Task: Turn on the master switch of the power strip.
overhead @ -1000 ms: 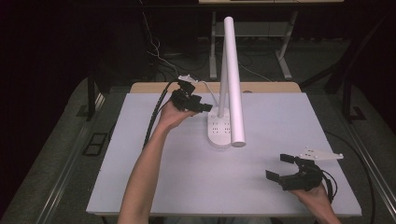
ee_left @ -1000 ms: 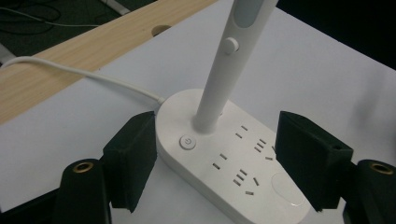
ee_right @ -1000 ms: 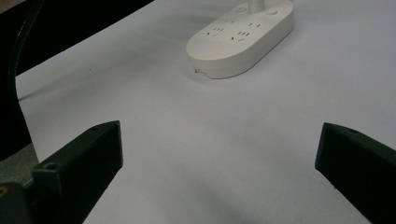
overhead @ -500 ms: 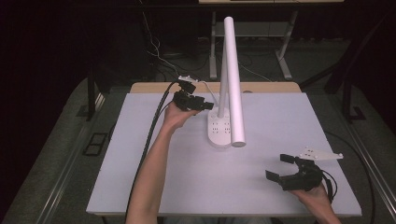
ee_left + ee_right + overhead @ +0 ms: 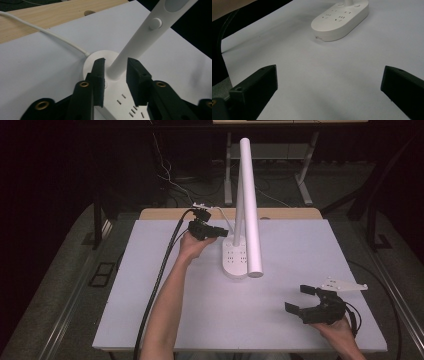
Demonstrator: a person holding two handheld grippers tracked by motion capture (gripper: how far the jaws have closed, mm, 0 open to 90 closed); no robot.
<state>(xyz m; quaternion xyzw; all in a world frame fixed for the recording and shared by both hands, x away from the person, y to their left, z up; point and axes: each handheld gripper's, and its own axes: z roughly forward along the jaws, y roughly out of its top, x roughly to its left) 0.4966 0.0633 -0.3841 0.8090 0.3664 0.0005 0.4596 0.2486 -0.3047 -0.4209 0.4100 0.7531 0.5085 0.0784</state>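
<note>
White desk lamp [image 5: 246, 210] sits at the far middle of the table [image 5: 150, 285], base [image 5: 235, 261] doubling as a socket strip, cord [image 5: 50, 33] running off the back. Left tool [image 5: 214, 231] is at the stem [image 5: 130, 52] just above the base: jaws straddle it, parted, small gaps each side, so not clenched yet. Approach looks done; closing on the stem and whatever follows is left. Button [image 5: 155, 23] on the stem untouched. Right tool [image 5: 306, 301] idles near-right, jaws wide apart, holding nothing, well apart from the lamp. Lamp head cut off in left gripper view; can't tell whether it's lit.
</note>
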